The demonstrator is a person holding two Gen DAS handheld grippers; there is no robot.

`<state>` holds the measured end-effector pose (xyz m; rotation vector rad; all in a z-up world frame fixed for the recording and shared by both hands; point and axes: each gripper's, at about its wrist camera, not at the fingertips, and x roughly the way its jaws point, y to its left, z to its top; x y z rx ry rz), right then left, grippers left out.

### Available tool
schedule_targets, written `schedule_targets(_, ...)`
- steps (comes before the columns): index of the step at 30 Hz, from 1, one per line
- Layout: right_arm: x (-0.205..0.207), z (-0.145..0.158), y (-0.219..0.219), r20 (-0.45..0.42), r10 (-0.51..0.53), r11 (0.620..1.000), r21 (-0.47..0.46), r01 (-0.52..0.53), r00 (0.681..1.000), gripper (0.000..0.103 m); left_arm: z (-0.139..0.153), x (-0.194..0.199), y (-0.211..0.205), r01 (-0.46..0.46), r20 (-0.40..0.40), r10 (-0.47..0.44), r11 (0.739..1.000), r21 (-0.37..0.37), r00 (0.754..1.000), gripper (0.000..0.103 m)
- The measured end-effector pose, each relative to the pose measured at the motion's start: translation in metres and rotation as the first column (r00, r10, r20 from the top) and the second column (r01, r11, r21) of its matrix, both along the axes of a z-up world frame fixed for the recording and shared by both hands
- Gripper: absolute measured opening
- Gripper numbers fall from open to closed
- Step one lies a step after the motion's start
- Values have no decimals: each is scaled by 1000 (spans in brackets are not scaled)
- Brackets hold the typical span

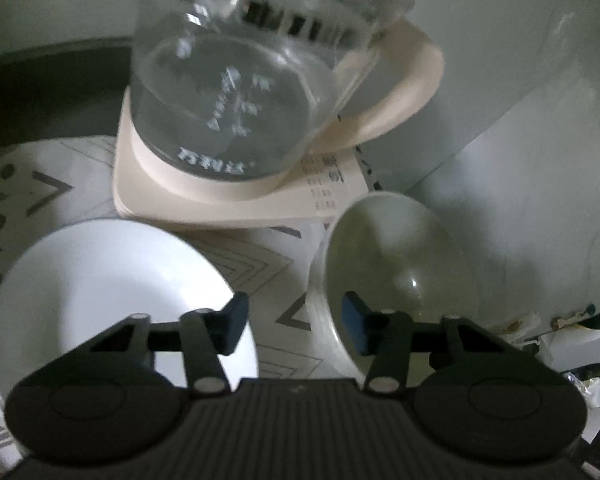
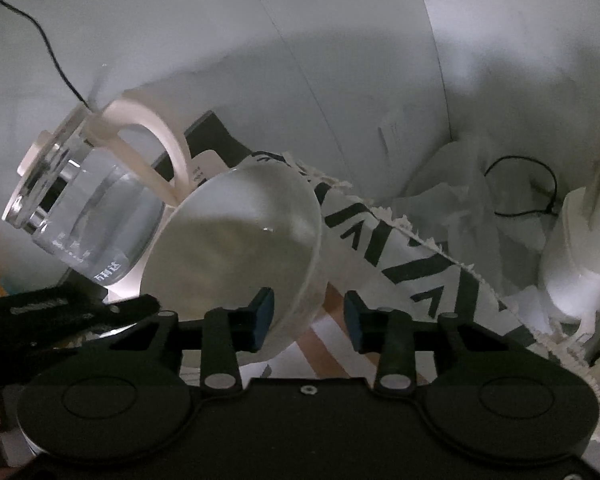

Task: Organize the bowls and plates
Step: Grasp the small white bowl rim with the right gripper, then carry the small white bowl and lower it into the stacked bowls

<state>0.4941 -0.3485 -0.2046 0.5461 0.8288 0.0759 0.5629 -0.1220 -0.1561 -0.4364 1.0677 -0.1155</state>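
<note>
**Two grippers at the bowls beside a glass kettle**

A pale wall [image 2: 260, 40] fills the background of the right wrist view, with a thin black cable [image 2: 40, 40] running down it. Below lies a patterned cloth [image 1: 52, 192] with grey chevrons and dots; its fringed edge shows in the right wrist view [image 2: 420, 240].

On the cloth stands a glass kettle [image 1: 228, 92] on a cream base [image 1: 220, 196], its cream handle [image 1: 412, 92] arching to the right. White printed markings run down the glass.

In front of the kettle, to the left, sits a white bowl [image 1: 100, 280], upright on the cloth. To the right is a second, greenish-tinted bowl [image 1: 396, 264], which looks tilted, its opening facing the camera; it is just beside the kettle base.

The left gripper [image 1: 296, 326] is partly open. Its left finger lies over the white bowl's rim and its right finger sits at the near rim of the tinted bowl; between the pads only cloth shows, and nothing is held.

The right gripper [image 2: 308, 320] is also partly open. The tinted bowl [image 2: 240, 240] has its near rim between the two pads, the left pad inside the bowl and the right pad outside; a gap shows by the right pad, so the pads do not clamp it. The other gripper's dark body [image 2: 52, 312] enters at the left edge.
</note>
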Motion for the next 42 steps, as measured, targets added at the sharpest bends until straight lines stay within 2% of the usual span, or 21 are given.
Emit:
schedule_targets(2,3,-2,1,-3,9,1000,20,-9,1000,30,-7,5,-4,14,-24,-15,1000,-16,1000,37)
schedule_targets(4,4,-3,1,-3,13,999,32,-13,1000,26,-13,8,-4,15,-41,-17,999,-50,999,25)
schedule_targets(6,5,2,4,-8,26,1000,-1,-26,1000,25,-13,8,-8,29,-38,-32,997,-67,999,14)
schedule_targets(9,0,13,7,13,29,999,-39,-28,1000,24,-7,2,-14,46,-23,-47,998,-31,999,14)
schedule_targets(24,-49,71,19,96,48,997,-68,-41,994,23,48,-45,-7,60,53,-59,998,-13,997,15)
schedule_targets(42,-117,107,43,173,118,988,-121,-98,978,24,90,-123,27,37,95,-36,999,-7,995,15)
